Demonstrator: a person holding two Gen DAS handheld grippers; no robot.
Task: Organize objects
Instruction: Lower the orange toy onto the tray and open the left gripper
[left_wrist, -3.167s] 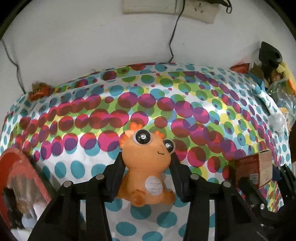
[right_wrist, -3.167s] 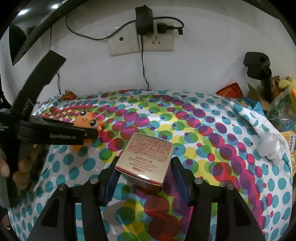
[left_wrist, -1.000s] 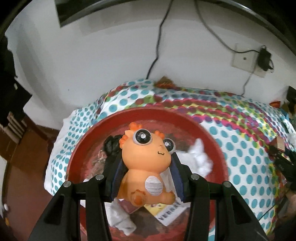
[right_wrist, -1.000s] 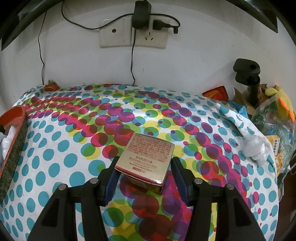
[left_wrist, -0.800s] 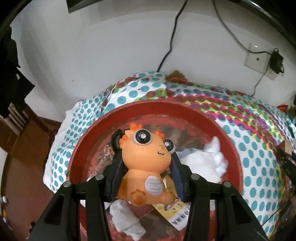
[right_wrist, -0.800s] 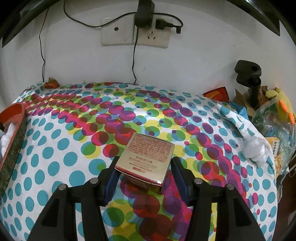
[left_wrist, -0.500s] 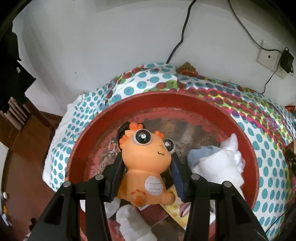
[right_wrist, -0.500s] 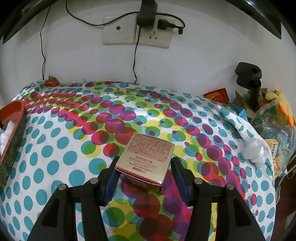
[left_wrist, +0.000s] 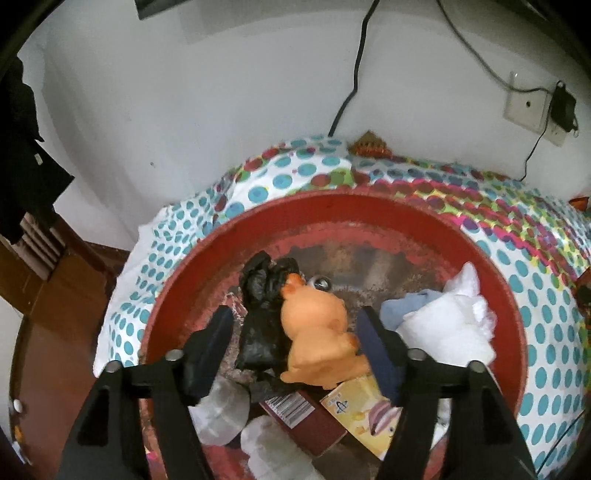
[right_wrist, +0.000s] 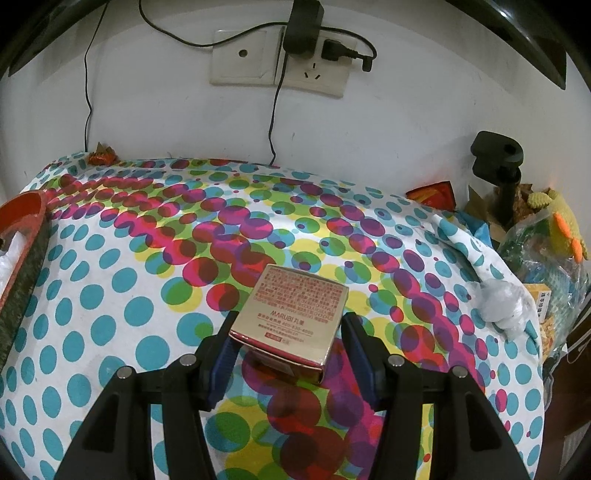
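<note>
While the left gripper (left_wrist: 295, 334) hangs over the red basin (left_wrist: 236, 236), its fingers (left_wrist: 216, 338) have just been opening and now stand apart, with the orange dinosaur toy (left_wrist: 319, 341) loose between them. That toy is blurred and tipped, its face turned away toward the far wall of the basin, and neither pad presses on it; whether the right pad just touches its flank cannot be told. Just left of the toy in the basin lies a crumpled black bag (left_wrist: 262, 314); to the toy's right sits a heap of white cloth (left_wrist: 450, 325), and below the toy lie a dark red box (left_wrist: 306, 421) and a yellow printed carton (left_wrist: 356, 417). The basin rests on the dotted tablecloth (left_wrist: 546, 314) that covers the counter.

On the right, the right gripper (right_wrist: 288, 341) is clamped on a gold cosmetics box (right_wrist: 291, 315), both pads against its sides, the box held over the same dotted cloth, well right of the basin, whose rim (right_wrist: 26, 210) shows at the left edge. Behind the box, a wall socket (right_wrist: 280, 55) carries a black charger (right_wrist: 301, 26).
</note>
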